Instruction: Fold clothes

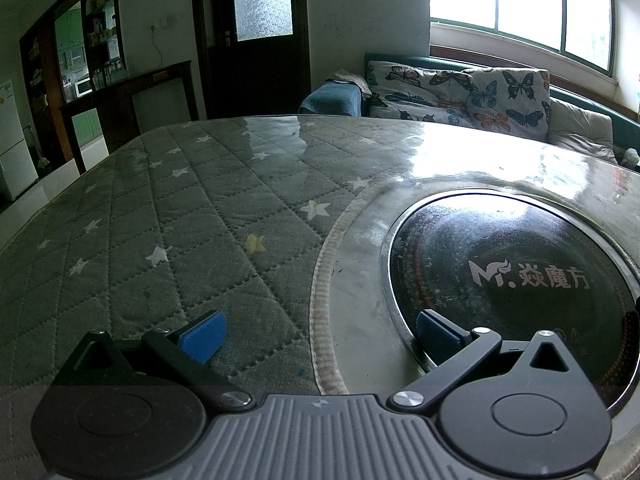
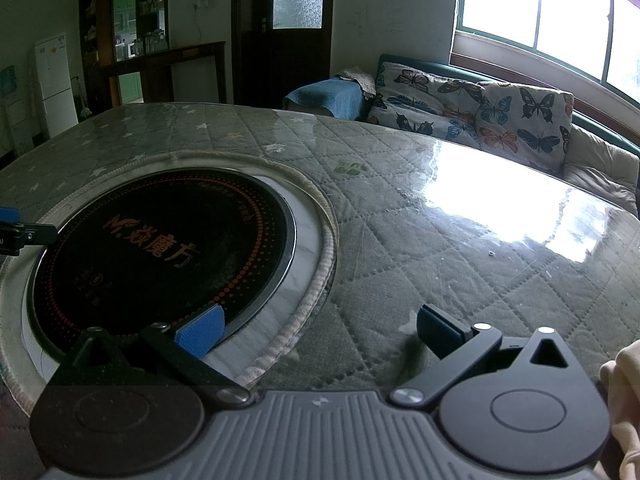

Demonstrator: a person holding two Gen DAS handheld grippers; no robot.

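No garment shows in either view. My left gripper is open and empty, low over the quilted grey star-patterned table cover, its right pad at the rim of the black round cooktop. My right gripper is open and empty, low over the same cover, its left pad over the edge of the cooktop. A blue pad of the left gripper shows at the far left of the right wrist view.
The cooktop sits in a round cutout with a corded trim under a glossy clear sheet. Behind the table stand a sofa with butterfly cushions, a blue cloth, a dark door, a sideboard and a white fridge.
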